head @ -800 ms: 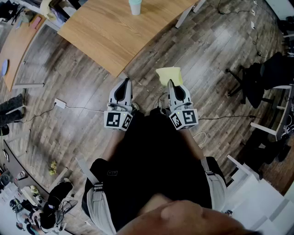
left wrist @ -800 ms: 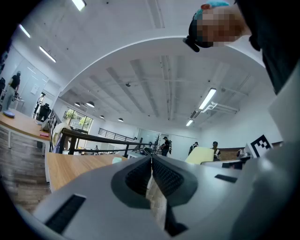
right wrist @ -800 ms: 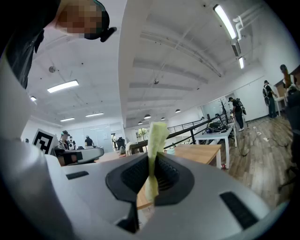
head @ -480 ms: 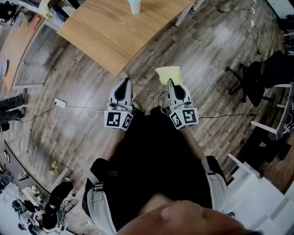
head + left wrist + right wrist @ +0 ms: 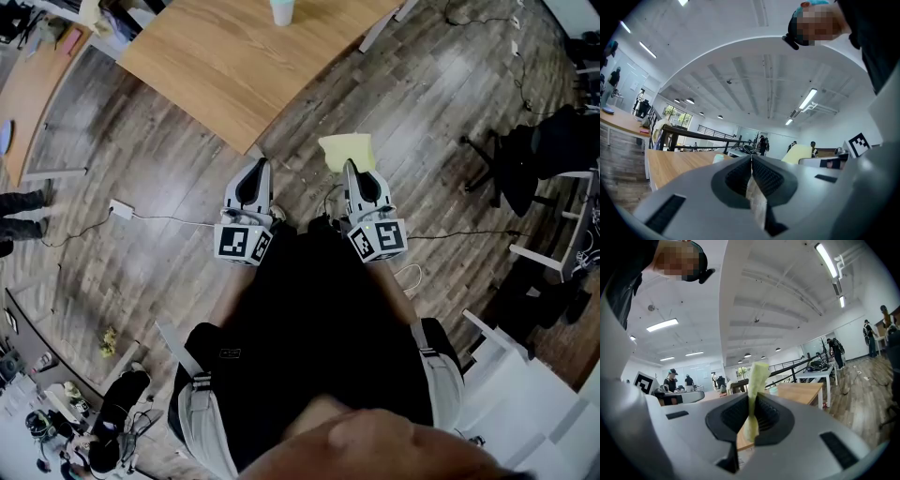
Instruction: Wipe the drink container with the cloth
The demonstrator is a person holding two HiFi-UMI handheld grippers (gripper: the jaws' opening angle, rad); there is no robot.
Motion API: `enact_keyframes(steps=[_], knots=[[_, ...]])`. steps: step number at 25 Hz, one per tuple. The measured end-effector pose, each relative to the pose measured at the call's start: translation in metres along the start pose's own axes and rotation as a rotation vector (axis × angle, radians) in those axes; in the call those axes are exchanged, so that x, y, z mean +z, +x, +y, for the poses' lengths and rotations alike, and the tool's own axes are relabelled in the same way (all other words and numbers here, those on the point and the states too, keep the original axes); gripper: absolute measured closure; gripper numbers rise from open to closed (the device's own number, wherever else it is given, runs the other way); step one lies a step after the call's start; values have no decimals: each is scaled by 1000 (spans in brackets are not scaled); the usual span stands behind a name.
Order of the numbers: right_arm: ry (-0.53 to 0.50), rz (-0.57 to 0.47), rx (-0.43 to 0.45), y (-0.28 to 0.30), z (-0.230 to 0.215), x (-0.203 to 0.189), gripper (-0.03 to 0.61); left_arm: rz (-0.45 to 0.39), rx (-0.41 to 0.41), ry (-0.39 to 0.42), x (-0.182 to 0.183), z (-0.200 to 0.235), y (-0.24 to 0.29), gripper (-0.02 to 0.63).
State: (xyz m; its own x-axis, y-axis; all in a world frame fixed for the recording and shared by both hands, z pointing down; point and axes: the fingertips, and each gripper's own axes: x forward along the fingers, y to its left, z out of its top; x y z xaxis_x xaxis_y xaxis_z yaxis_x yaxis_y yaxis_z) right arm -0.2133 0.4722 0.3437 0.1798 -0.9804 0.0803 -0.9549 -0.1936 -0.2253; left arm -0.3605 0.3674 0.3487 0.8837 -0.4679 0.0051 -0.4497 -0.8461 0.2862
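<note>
right claw (image 5: 350, 168) was clamped on the yellow cloth (image 5: 345, 149), left claw (image 5: 255, 165) pinched together on nothing, cup (image 5: 281, 11) sat on the bench (image 5: 225, 66) at 12 o'clock, well apart from both

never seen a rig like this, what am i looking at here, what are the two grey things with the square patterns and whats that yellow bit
No robot here: a person stands holding a two-jaw gripper in each hand. The wide picture comes from a camera on their head, looking down at the wood floor. The other two come from cameras riding on each gripper, looking along its jaws. The left gripper has its jaws together with nothing between them. The right gripper is clamped on a yellow cloth. The patterned cubes are part of the grippers. Ahead is a wooden table with a pale drink container on it, the thing to be wiped; both grippers are well short of it.
</note>
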Motion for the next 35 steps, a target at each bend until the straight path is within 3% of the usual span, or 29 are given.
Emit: enact_keyframes(steps=[10, 17, 35], knots=[[-18, -13, -46, 14, 22, -8, 537, 26, -37, 7, -6, 34, -14, 591], [-14, -7, -54, 37, 13, -8, 537, 42, -36, -2, -9, 49, 8, 590], [6, 8, 71, 164, -122, 29, 537, 51, 48, 37, -5, 43, 187, 591]])
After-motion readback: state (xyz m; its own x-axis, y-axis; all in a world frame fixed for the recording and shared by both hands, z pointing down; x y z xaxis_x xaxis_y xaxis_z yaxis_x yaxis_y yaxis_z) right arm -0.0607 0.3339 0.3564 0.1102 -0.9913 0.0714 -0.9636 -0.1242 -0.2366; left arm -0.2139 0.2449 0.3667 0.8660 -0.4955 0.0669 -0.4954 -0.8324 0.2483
